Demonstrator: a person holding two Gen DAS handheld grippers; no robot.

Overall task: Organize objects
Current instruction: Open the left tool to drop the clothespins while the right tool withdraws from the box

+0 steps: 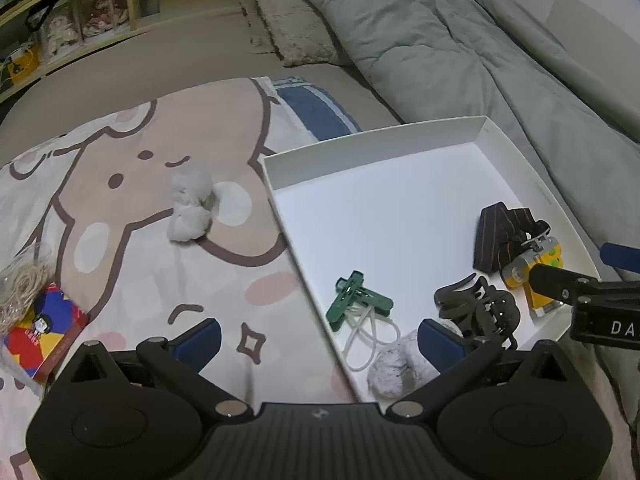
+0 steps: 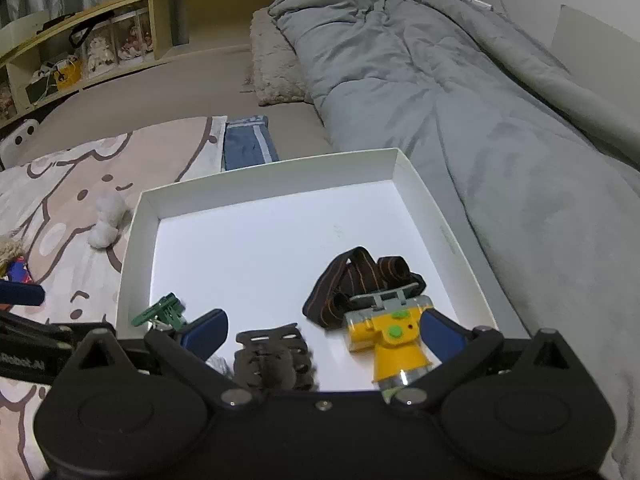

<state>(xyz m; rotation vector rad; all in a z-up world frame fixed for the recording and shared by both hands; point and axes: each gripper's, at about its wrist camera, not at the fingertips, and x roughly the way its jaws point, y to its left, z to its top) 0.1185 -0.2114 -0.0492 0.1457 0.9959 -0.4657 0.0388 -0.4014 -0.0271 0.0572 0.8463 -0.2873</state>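
You were between placements: both claws stood released, and nothing was pinched in either.

In the left wrist view, your left claw (image 1: 318,340) straddled the near left wall of the white box (image 1: 276,168), one finger over the blanket and the other inside the box, just beside a grey fuzzy ball (image 1: 394,370) that lay in the lower middle of the frame. I judged that ball freshly set down, since it sat loose by the finger with no pad pressing it. Also inside the box were the green clips (image 1: 358,300) with a white loop under them, the black hair claw clip (image 1: 478,306), and the yellow headlamp (image 1: 534,270) with its dark strap at the right.

In the right wrist view, your right claw (image 2: 322,332) hung wide over the box's near edge, the headlamp (image 2: 394,340) lying by its right finger and the hair claw clip (image 2: 272,356) between the fingers, neither one gripped.

Left outside, on the cartoon blanket (image 1: 132,200), were a second grey fuzzy ball (image 1: 192,204) at centre left, and at the lower left edge a colourful small box (image 1: 44,336) with a bundle of pale string (image 1: 22,292) just above it.

The next move probably called for your left claw to swing toward the centre left, settle around the loose ball and close gently, since it looked soft and would squash.
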